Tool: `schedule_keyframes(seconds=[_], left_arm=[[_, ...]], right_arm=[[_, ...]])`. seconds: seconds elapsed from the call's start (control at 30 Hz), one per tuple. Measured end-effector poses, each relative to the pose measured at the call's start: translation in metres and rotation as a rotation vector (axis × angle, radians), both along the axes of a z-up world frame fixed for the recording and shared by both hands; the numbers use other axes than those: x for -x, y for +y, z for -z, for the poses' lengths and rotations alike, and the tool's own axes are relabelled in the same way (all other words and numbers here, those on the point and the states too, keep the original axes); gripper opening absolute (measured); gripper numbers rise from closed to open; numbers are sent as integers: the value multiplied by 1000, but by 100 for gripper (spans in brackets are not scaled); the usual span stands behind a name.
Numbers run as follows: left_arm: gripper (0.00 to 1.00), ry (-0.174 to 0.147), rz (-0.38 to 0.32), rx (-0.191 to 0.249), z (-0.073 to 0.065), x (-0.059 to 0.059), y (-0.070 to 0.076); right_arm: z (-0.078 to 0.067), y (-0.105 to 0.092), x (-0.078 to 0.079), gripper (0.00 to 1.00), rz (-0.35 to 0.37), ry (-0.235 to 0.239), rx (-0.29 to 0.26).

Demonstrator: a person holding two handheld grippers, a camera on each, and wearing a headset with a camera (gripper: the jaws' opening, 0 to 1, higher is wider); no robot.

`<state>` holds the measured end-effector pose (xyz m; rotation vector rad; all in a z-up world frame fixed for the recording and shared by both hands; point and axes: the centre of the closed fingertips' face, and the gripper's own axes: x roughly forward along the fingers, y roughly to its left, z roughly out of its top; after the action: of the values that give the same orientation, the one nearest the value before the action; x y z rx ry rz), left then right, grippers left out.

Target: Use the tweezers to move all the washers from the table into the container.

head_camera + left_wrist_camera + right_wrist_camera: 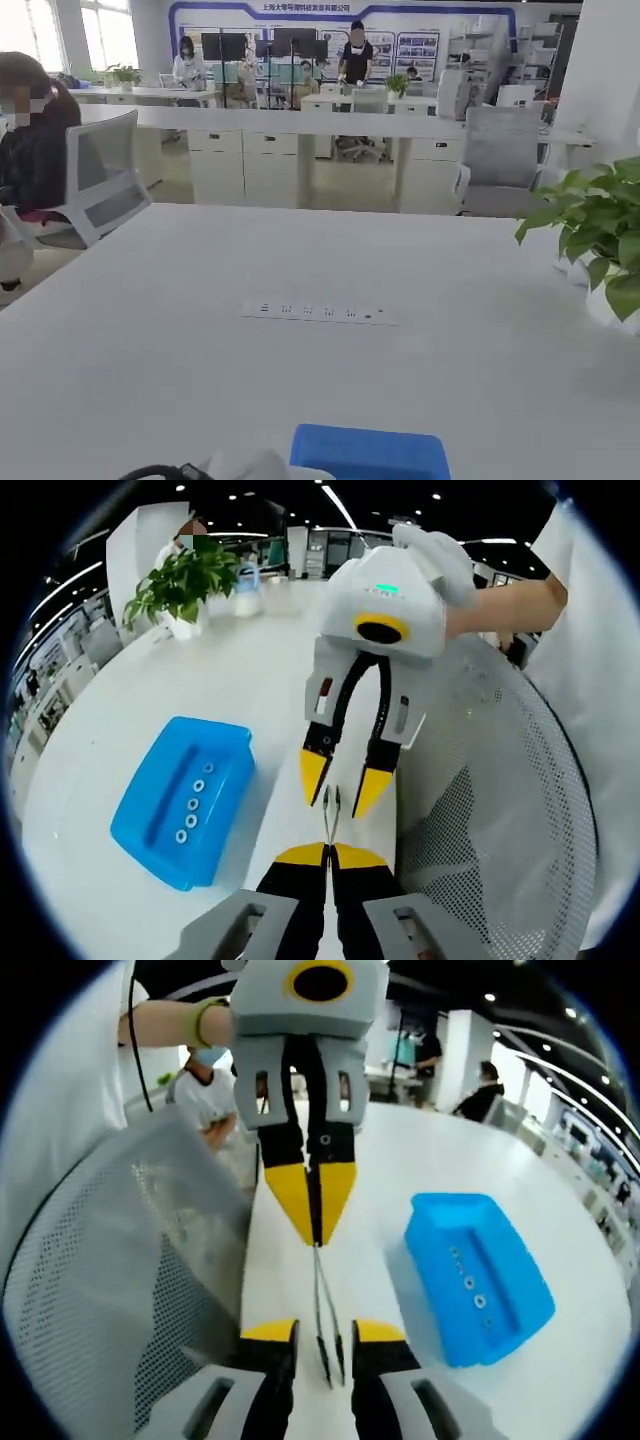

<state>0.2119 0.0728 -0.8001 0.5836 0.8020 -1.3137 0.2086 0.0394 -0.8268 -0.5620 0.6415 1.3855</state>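
Near the blue plastic container (225, 745), the left gripper (314, 1232) pinches slim metal tweezers (325, 1310); the right gripper (342, 792), fingers spread, should close gently around both legs.

The two grippers point straight at each other, nose to nose. The left gripper (312, 1200) has its jaws pressed together on one end of the tweezers (320, 1295). The right gripper (343, 785) has its jaws apart, one on each side of the other end. A gloved hand (440, 550) and a bare forearm (510, 600) carry the right gripper.
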Motion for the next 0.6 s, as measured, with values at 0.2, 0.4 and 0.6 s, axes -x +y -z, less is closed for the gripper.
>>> schedule_keyframes(seconds=[0.2, 0.4, 0.6], left_arm=[[0, 28, 23, -75, 20, 1, 9], [0, 51, 50, -144, 35, 2, 13], [0, 73, 56, -201, 46, 0, 15]], right_arm=[[-16, -28, -6, 35, 164, -17, -67], [-26, -63, -10, 41, 292, -23, -82], [-36, -82, -10, 43, 375, -28, -107]])
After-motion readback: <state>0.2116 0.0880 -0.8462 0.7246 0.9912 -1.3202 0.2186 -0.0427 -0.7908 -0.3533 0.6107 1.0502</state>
